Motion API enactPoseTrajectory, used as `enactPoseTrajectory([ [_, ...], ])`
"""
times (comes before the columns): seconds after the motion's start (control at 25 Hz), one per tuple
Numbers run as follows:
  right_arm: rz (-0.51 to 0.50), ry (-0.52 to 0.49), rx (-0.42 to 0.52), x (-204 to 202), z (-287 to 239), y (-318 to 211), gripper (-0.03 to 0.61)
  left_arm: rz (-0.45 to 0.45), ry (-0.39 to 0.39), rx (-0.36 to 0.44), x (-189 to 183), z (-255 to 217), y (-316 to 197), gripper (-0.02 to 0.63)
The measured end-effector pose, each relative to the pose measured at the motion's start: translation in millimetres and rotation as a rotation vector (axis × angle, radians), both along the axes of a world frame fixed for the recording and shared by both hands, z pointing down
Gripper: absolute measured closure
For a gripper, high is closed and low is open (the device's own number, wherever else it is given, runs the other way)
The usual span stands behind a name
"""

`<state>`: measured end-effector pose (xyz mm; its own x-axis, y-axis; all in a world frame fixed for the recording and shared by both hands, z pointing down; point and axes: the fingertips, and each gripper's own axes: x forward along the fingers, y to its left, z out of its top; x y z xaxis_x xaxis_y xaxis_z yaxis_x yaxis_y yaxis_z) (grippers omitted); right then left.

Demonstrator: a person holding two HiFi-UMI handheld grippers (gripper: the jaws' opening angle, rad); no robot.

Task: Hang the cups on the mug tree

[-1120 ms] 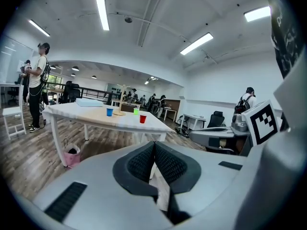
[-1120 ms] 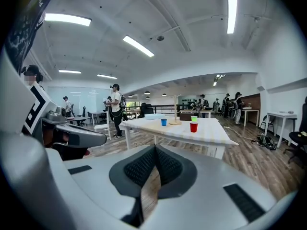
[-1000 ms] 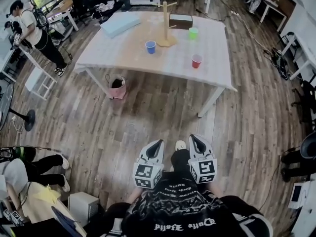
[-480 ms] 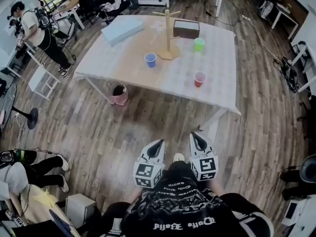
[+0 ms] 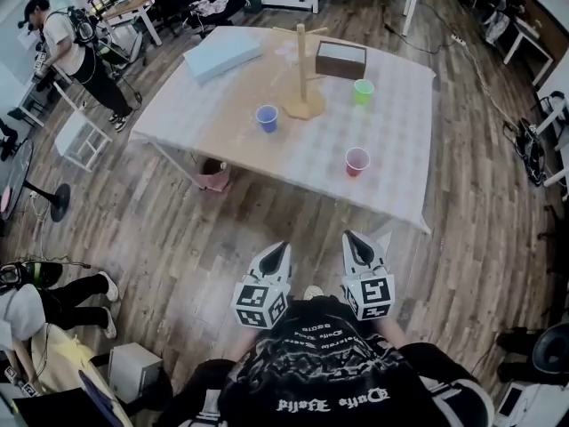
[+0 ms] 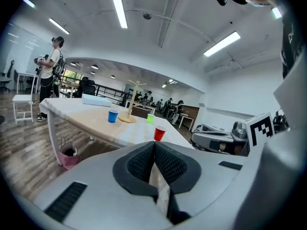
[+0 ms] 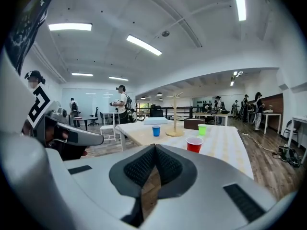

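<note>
Mug tree [image 5: 302,69] upright toward far side of table [image 5: 400,132]; blue cup [image 5: 267,118] just left of its base; green cup [image 5: 363,91] to its right; red cup [image 5: 356,161] nearer front edge; all three mouth-up on tabletop; brown box [image 5: 341,60] behind tree; pale blue slab [image 5: 222,53] at far left corner; pink bag [image 5: 212,178] under table; left gripper [image 5: 281,251] and right gripper [image 5: 352,238] side by side over wooden floor [image 5: 178,229], well short of table; both pairs of jaws pressed together, nothing between.
</note>
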<state>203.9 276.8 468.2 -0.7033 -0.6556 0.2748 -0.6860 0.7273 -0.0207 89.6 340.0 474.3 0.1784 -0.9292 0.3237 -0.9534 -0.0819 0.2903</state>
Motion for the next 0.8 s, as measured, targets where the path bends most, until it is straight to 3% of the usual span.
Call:
enactPoseTrajectory([
  [0.44, 0.048, -0.031, -0.067, 4.1, 17.0, -43.6, 0.569, -0.029, 0.015, -0.04, -13.3, 17.4, -39.7, 0.594],
  [0.8, 0.138, -0.038, -0.061, -17.9, 15.6, -118.5, 0.569, 0.063, -0.004, -0.001, -45.3, 11.6, -131.8, 0.594],
])
